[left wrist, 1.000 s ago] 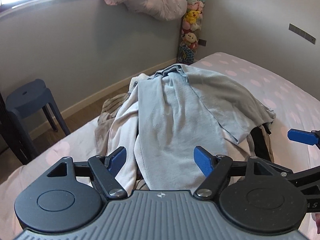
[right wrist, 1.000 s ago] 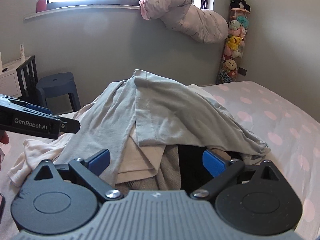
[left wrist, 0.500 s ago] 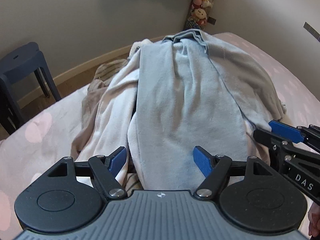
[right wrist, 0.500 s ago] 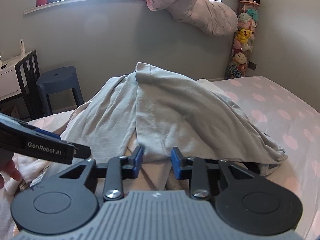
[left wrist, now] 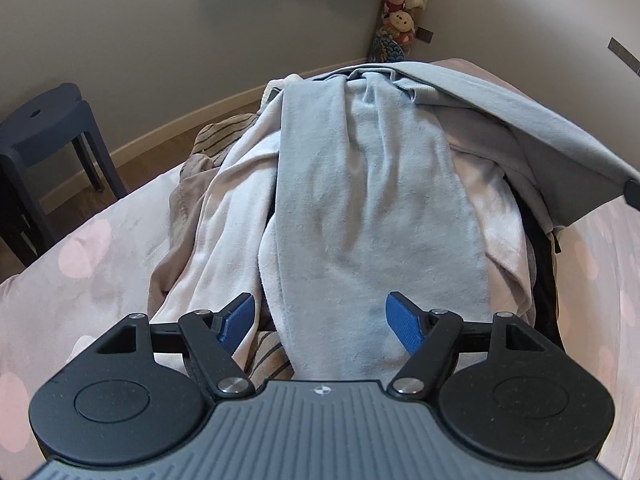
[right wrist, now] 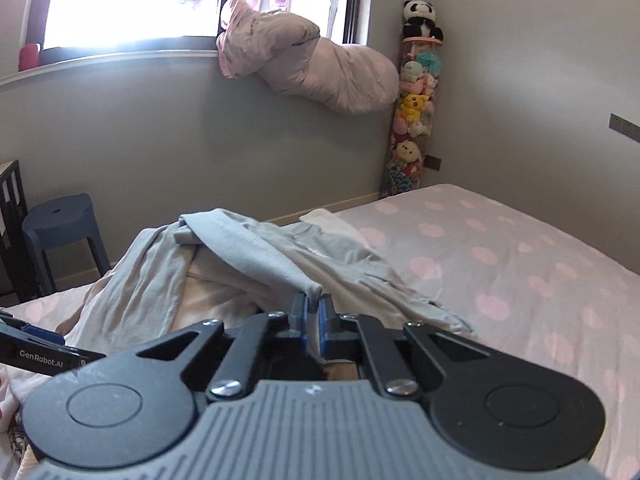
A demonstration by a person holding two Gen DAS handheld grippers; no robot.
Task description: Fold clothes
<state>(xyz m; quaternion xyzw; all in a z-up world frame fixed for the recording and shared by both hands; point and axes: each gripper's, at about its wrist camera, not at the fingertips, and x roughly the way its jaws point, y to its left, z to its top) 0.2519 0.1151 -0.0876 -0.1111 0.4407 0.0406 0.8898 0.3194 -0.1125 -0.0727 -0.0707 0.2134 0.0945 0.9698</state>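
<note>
Bed (right wrist: 500,264) right side bare, garment (right wrist: 256,256) edge pinched

Right gripper (right wrist: 313,312) now clamped on the pale blue-grey cotton garment's (right wrist: 256,256) edge, lifted; left gripper's (left wrist: 322,320) jaws closing.

White lettering reading "GenRobot.AI" stands on the black side of the left tool (right wrist: 40,354), seen at the right wrist view's lower left edge.
</note>
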